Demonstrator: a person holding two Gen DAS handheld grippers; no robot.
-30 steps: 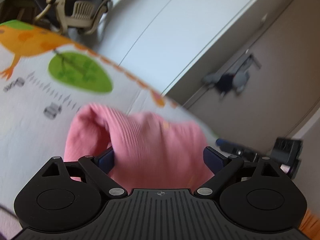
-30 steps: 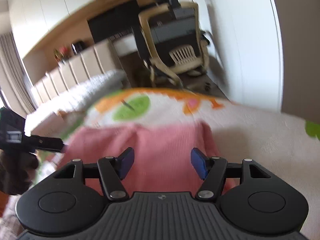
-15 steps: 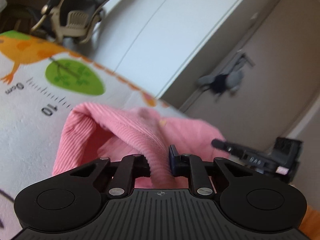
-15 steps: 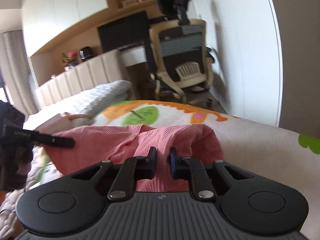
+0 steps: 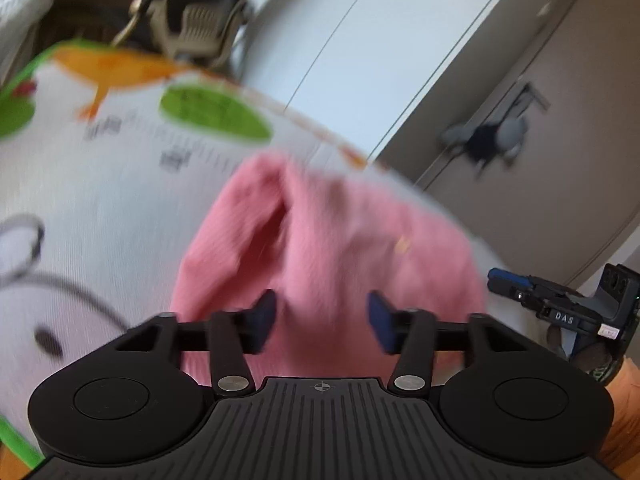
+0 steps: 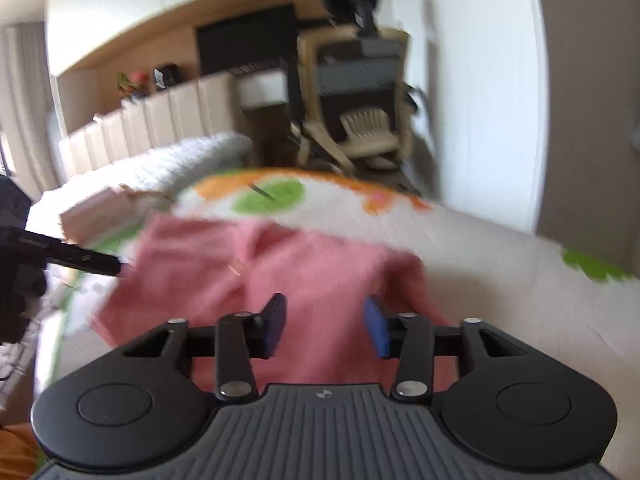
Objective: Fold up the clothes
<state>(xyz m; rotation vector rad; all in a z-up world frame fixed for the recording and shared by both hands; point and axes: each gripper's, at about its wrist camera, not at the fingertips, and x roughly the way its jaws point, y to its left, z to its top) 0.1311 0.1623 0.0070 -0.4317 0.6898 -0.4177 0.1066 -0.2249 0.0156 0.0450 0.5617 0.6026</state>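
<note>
Now both grippers hang over the pink garment point(image 5: 328, 240) with jaws spread, gripping nothing: the left gripper point(image 5: 322, 320) and the right gripper point(image 6: 325, 326). That ribbed cloth lies bunched on a printed mat point(image 5: 100, 184) (frames blurred), an office chair point(image 6: 356, 92) at twelve o'clock beyond.

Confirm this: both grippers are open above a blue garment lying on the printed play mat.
Wrong on colour: the garment is pink, not blue, as both wrist views show; only the finger pads are blue. The rest stands: the left gripper and right gripper are open above it, on the printed play mat.
</note>
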